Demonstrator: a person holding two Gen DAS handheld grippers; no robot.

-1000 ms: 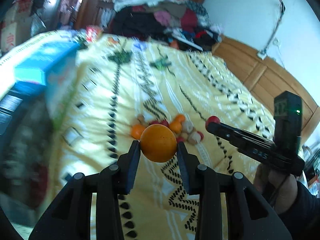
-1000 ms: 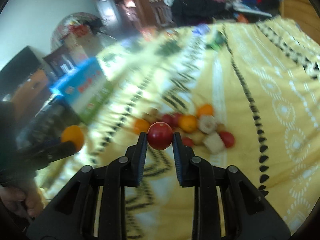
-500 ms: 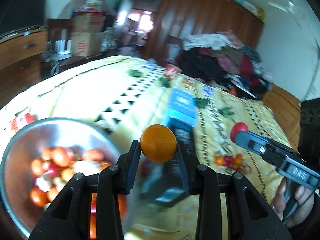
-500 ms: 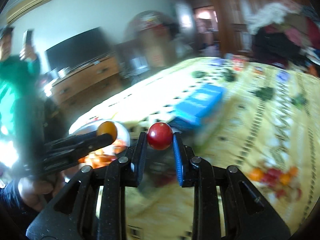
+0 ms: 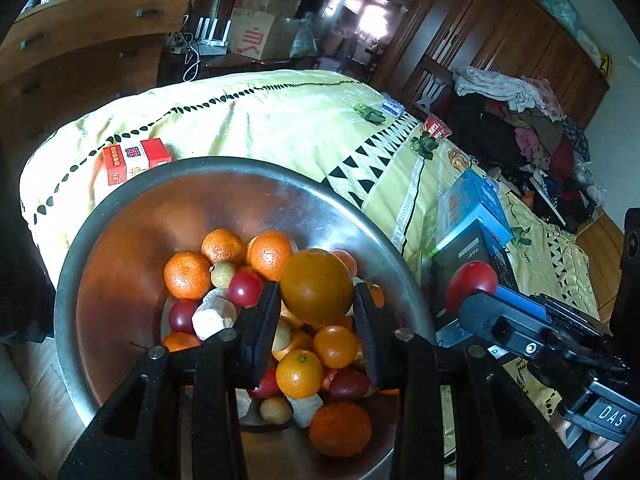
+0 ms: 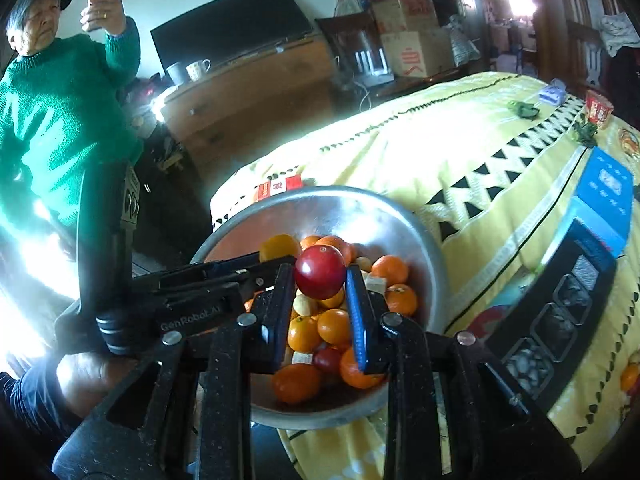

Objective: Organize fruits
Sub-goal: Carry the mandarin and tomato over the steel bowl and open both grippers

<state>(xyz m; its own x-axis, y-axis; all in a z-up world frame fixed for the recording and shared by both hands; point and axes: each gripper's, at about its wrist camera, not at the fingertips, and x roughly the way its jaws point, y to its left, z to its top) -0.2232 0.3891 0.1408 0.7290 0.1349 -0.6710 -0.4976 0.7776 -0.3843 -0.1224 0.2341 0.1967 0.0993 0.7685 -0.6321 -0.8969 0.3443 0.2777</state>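
Note:
My left gripper [image 5: 316, 300] is shut on an orange [image 5: 316, 282] and holds it above the steel bowl [image 5: 120, 208], which is full of oranges, red fruits and pale pieces. My right gripper [image 6: 319, 284] is shut on a red fruit [image 6: 320, 272] and holds it above the same bowl [image 6: 404, 232]. In the left wrist view the right gripper [image 5: 476, 300] comes in from the right, beside the bowl's rim, with the red fruit [image 5: 472, 286]. In the right wrist view the left gripper [image 6: 276, 258] comes in from the left, over the bowl, with the orange [image 6: 278, 246].
The bowl sits at the edge of a bed with a yellow patterned cover [image 5: 280, 120]. A red and white box [image 5: 134, 158] lies behind the bowl. A blue box [image 5: 472, 208] and a dark box [image 6: 560, 316] lie to the right. A person in green [image 6: 60, 120] stands at left.
Both grippers have swung left from the fruit pile on the bed to the steel bowl, each carrying its fruit. The bowl now fills the view below them.

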